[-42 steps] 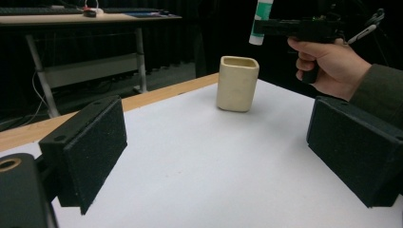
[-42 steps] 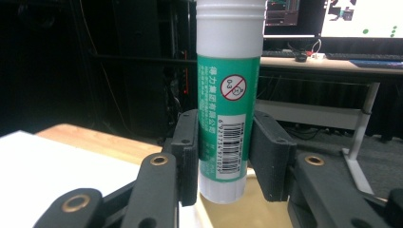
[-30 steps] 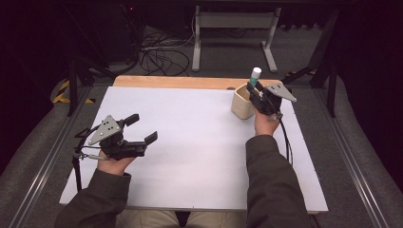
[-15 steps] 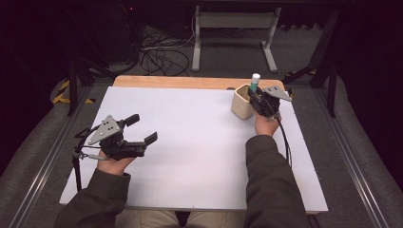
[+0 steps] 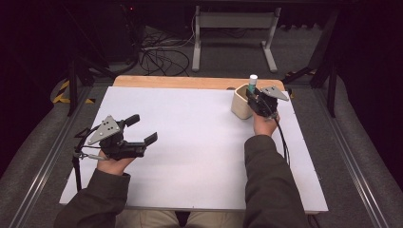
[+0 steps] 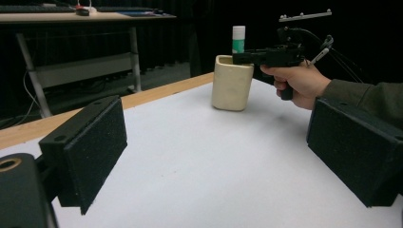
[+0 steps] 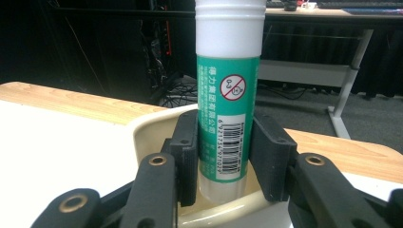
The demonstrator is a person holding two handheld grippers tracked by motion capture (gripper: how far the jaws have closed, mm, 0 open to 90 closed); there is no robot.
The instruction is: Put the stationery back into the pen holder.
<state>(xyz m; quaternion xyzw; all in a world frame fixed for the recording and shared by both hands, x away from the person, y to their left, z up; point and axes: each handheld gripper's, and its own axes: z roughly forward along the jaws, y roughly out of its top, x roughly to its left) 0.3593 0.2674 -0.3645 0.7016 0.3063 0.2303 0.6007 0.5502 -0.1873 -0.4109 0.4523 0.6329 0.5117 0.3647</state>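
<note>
On the white table top, seen from the high view, a cream cup stands toward 1 o'clock, close to the wooden strip along the far edge. The right gripper sits at the cup's right side, held by the right hand, and its 2 jaws are pressed against a glue stick from both sides. The stick stands upright, white cap up, and its lower end is down inside the cup's rim.

In the right gripper view the glue stick shows a green label with a barcode and a red prohibition mark, and the black pads touch it on either side just above the cup.

The left gripper is toward 8 o'clock on the table, well apart from the cup, held in the left hand. Its jaws stand wide apart and hold nothing. In the left gripper view the 2 pads frame bare white surface, with the cup, the stick and the right gripper farther off toward 12 o'clock.
</note>
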